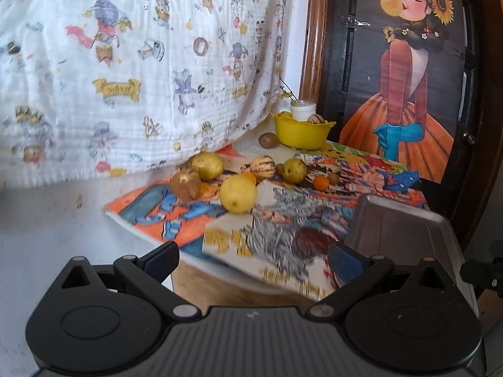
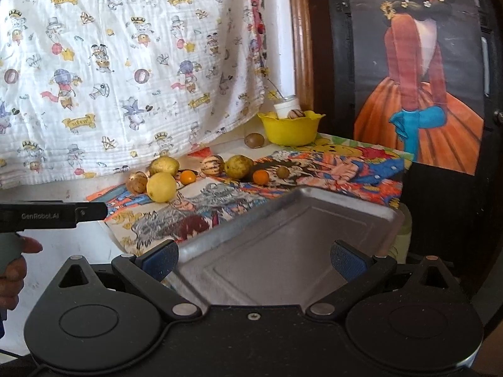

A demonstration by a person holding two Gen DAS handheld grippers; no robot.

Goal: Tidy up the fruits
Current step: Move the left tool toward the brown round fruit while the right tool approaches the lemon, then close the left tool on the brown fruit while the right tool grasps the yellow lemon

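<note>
- right gripper [image 2: 254, 259] jaws spread wide, nothing between them, hovering over the empty grey metal rectangular tray [image 2: 314, 220] at the near right edge of the table; tray likely set close so fruit can be dropped in with a short carry
- left gripper [image 1: 253, 259] also wide open and empty, held back off the near table edge; looks like a ready pose before a first pick, with room to take a round fruit
- in the right wrist view the left gripper's black body shows at the left edge, well apart from the fruit
- colourful cartoon-print cloth [image 1: 283, 220] covers the table top, fruit lies loose on it, none in the tray yet, so sorting looks barely begun
- nearest fruit is the large yellow lemon [image 1: 238, 195], just beside a brownish round fruit [image 1: 185, 184], maybe touching, blur makes it hard to say
- behind them a golden-yellow round fruit [image 1: 207, 165], a pale striped melon-like fruit [image 1: 262, 167], a green-yellow pear-shaped fruit [image 1: 294, 170] and a small orange citrus [image 1: 321, 183] lie in a loose row mid-table
- far back a brown kiwi-like fruit [image 1: 268, 140] sits just beside the yellow plastic bowl [image 1: 300, 135], which already holds another striped fruit and a yellow one
- white cartoon-print sheet [image 1: 141, 62] hangs behind as backdrop
</note>
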